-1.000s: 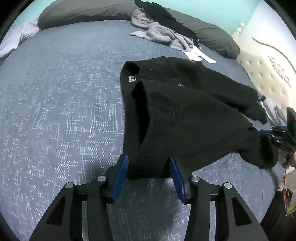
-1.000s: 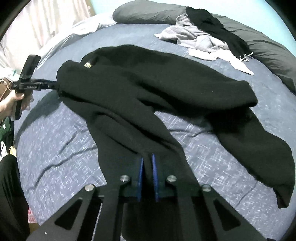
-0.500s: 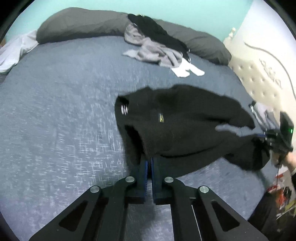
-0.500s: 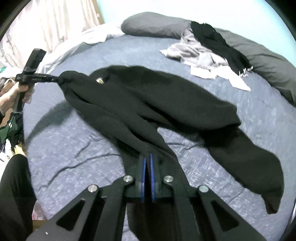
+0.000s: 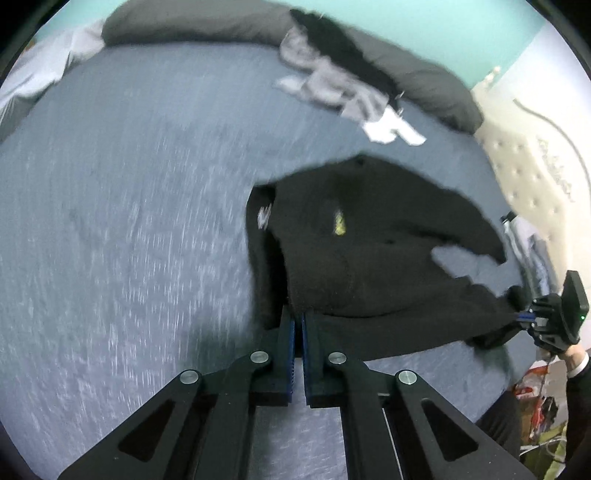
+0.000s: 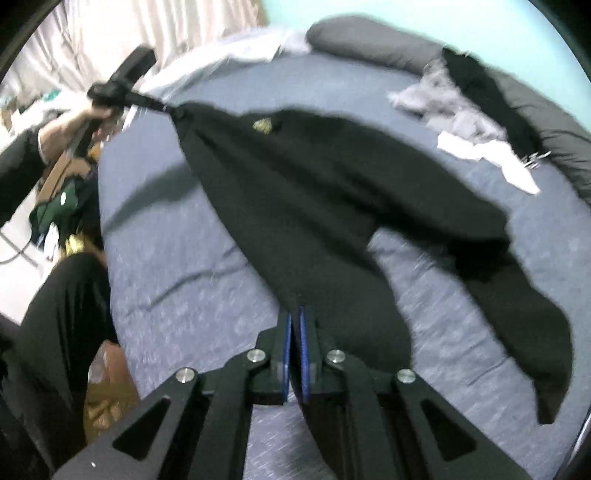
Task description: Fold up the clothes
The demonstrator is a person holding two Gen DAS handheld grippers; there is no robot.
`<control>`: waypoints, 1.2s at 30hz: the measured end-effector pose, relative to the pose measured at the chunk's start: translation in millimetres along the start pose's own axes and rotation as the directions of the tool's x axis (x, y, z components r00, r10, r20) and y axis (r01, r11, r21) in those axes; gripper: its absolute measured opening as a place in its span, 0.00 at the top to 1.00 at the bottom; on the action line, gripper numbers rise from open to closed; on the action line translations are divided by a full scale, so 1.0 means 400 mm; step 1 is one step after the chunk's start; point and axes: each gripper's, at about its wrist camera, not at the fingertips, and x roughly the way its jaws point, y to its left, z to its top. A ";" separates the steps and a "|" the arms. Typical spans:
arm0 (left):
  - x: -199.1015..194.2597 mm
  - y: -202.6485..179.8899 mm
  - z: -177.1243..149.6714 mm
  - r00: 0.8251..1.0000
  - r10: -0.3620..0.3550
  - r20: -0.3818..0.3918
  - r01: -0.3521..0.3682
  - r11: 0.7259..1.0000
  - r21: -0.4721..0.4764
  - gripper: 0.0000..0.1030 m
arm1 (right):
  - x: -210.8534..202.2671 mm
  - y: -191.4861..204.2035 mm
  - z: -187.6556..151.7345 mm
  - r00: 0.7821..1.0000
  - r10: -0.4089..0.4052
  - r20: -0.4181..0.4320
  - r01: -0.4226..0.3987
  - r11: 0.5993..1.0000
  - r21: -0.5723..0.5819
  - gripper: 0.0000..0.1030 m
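Since 1 second ago the left gripper [image 5: 298,325] has gone from jaws spread wide around the near edge of the black sweater [image 5: 369,251] to jaws pressed almost together on that edge, and the garment has come up off the bed [image 5: 129,221]. Both views are now smeared with motion blur, where the earlier pair were sharp.

Seen from the right wrist, the right gripper [image 6: 295,317] has its jaws closed to a thin slit with black cloth pinched between the blue pads. Across the garment, the left gripper [image 6: 162,105] draws the fabric into a tight point, held in a hand [image 6: 70,125]. So the sweater hangs stretched between the 2 grippers above the blue-grey bedsheet. Its body sags in the middle, and 1 sleeve [image 6: 517,325] trails down to the right and lies on the bed. A small yellow emblem [image 5: 340,225] faces up.

My reading is that the step in hand is lifting and spreading the garment; whether this is to lay it flat for a fold or to carry a fold over, the blur does not settle. The next move calls for keeping both grips firm and the tension even, so the cloth comes down flat without bunching and the trailing sleeve does not tuck under the body.

A heap of grey and black clothes [image 5: 332,77] lies near the dark pillows [image 5: 192,26] at the head of the bed.
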 end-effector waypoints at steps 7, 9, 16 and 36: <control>0.074 0.064 -0.073 0.999 0.008 -0.051 -0.011 0.999 -0.050 0.97 | 0.128 0.043 -0.031 0.991 0.094 -0.095 -0.093 0.996 0.010 0.95; 0.086 0.078 -0.085 0.999 -0.001 -0.051 -0.003 0.998 -0.068 0.97 | 0.146 0.042 -0.036 0.984 0.127 -0.126 -0.124 0.992 0.030 0.93; 0.107 0.085 -0.100 0.999 -0.005 -0.046 0.002 0.997 -0.074 0.97 | 0.048 -0.017 -0.077 0.988 0.154 -0.035 -0.150 0.985 0.084 0.88; 0.089 0.054 -0.102 1.000 0.021 -0.023 -0.023 0.995 -0.100 0.97 | -0.312 -0.508 -0.500 0.889 -0.416 -0.190 0.417 0.566 0.711 0.50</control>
